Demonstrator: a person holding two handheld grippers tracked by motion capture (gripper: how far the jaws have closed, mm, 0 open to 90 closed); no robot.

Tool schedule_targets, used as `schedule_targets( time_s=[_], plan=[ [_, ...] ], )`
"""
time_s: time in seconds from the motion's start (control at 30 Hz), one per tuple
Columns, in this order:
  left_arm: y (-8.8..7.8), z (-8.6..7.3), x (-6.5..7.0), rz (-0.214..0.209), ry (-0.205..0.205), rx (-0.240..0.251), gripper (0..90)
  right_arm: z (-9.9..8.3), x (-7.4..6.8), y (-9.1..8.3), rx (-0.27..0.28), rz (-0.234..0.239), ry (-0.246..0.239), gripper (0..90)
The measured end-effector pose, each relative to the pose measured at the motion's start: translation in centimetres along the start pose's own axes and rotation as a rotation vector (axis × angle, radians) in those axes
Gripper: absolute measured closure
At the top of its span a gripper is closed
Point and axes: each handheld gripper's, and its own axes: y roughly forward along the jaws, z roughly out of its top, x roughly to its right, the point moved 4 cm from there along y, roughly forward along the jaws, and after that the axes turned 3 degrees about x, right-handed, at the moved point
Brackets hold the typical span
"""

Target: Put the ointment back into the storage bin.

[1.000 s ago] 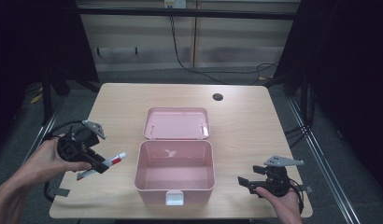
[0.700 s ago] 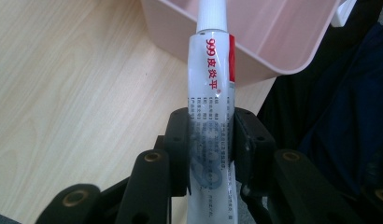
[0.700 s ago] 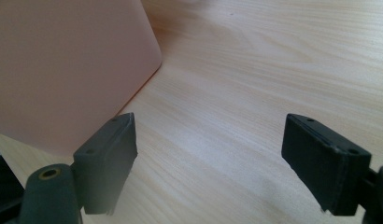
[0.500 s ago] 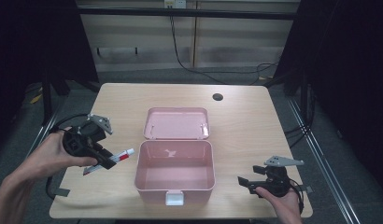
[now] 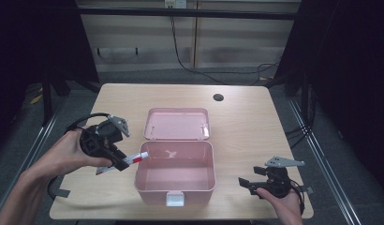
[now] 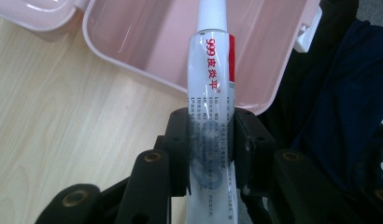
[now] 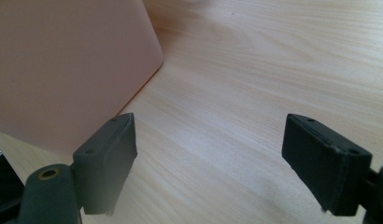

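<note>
Bright tabletop, dark surroundings; near tool parts blurred.

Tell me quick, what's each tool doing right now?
Left tool: closed on the white-and-red ointment tube.
Right tool: open, holding nothing.

My left gripper [image 5: 119, 161] clamps a white-red tube [image 5: 129, 161], tip at the open pink box [image 5: 176, 180]'s left rim. My right gripper [image 5: 248, 182] sits right of the box, jaws apart.
</note>
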Motion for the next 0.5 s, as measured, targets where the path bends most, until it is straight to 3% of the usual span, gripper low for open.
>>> schedule_targets(
  time_s=[0.3, 0.5],
  plan=[
    [1.4, 1.8, 0.9, -0.032, 0.042, -0.012, 68.9, 0.0, 0.0, 0.0, 0.001, 0.001, -0.001, 17.7],
    [1.8, 3.0, 1.0, -0.018, 0.046, -0.013, 68.9, 0.0, 0.0, 0.0, -0.002, 0.003, 0.002, 17.7]
  ],
)
